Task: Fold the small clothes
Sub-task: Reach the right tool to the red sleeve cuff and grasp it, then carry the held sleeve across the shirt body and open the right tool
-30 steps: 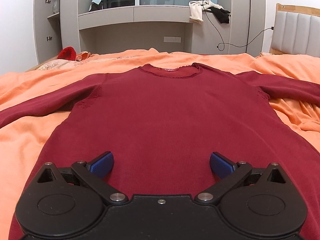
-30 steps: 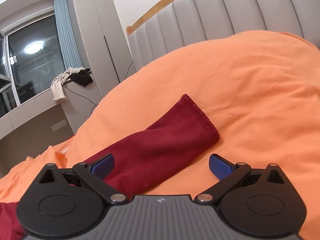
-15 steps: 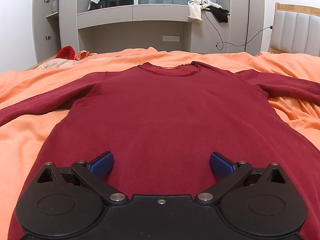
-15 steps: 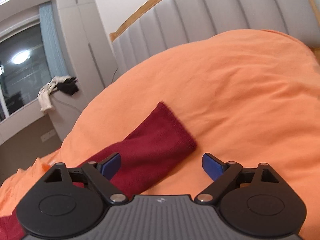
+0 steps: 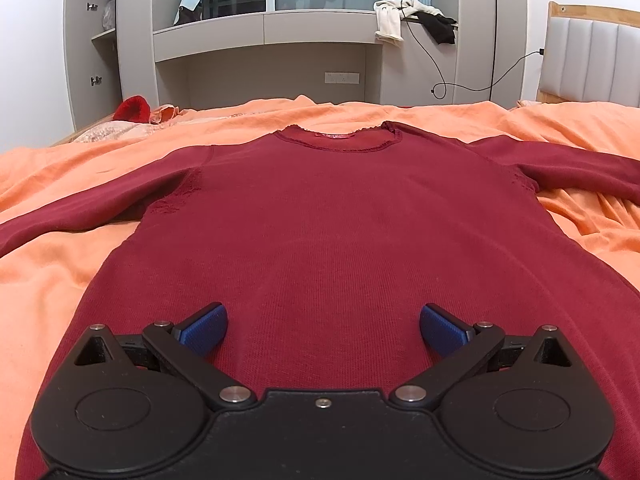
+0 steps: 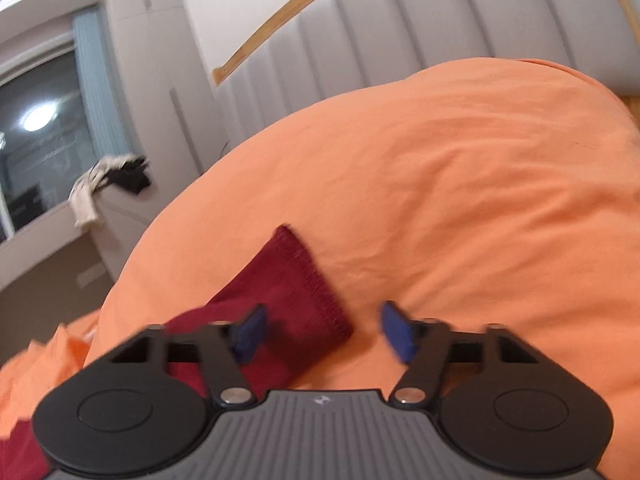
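Note:
A dark red long-sleeved sweater lies flat, front up, on the orange bed sheet, neckline away from me and both sleeves spread out. My left gripper hovers open over its lower body, blue pads wide apart with only flat cloth beneath. In the right wrist view the sleeve cuff lies on the sheet between the pads of my right gripper. Its jaws are closing around the cuff end, and a gap still shows on the right pad's side.
A grey padded headboard with a wooden rim stands behind the orange mound. Across the room, a grey desk unit carries draped clothes and a dangling cable. A red item lies at the bed's far left.
My right gripper has moved in over the sleeve cuff, which now sits lower and nearer between the pads, and its jaws have narrowed. The left gripper and the sweater body have stayed put.

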A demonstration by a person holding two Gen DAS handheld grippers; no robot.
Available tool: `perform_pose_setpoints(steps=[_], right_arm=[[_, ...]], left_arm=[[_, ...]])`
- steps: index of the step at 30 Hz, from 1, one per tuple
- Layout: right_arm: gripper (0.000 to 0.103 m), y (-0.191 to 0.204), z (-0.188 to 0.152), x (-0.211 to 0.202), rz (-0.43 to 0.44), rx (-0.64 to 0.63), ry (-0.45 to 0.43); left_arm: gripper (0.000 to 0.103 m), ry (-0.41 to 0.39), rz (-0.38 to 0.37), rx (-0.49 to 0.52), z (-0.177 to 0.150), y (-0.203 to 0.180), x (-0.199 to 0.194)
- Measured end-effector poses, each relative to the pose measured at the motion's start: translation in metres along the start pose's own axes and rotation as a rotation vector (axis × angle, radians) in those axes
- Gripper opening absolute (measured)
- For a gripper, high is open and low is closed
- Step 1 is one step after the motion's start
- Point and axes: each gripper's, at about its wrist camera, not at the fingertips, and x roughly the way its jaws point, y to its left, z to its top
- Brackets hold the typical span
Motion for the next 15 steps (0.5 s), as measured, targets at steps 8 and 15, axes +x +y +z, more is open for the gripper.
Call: perform_pose_setpoints(steps=[8, 15], right_arm=[[0.014, 0.015, 0.004, -0.014, 0.075, -0.034, 0.002], [0.014, 0.067, 0.021, -0.077, 0.244, -0.137, -0.1]], left_arm=[[0.102, 0.003, -0.017, -0.021, 0.006, 0.004, -0.003], [0.102, -0.069, 0.032, -0.058, 0.025, 0.021, -0.023]])
